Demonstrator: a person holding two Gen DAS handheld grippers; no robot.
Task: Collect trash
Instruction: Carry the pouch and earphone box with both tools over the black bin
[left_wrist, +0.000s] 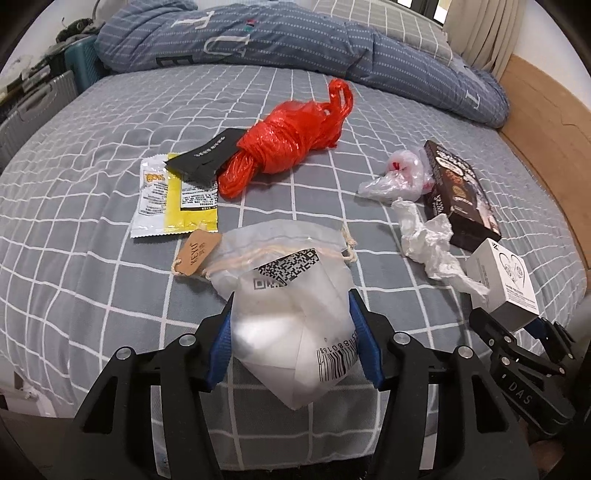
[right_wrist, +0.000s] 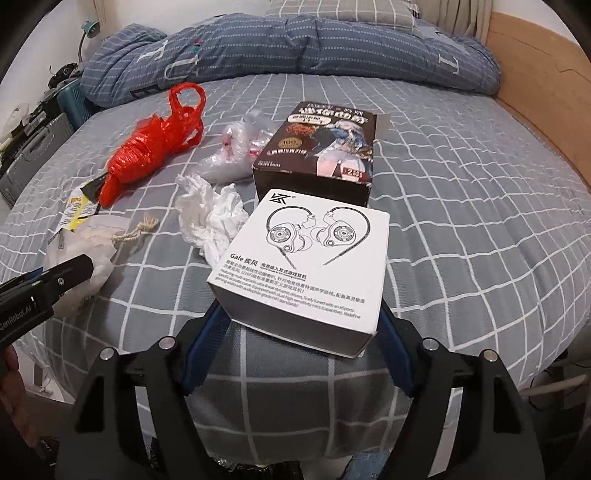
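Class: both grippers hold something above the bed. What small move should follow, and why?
Probably lift both clear and carry them off. The left gripper is shut on the translucent white drawstring pouch, the right gripper on the white earphone box; no bin is visible.

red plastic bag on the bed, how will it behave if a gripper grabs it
The red plastic bag is thin, crinkled film, so probably very light and floppy. Bunched into a wad, it will likely squash and sag. Its handle loops stick up, probably the easiest hold.
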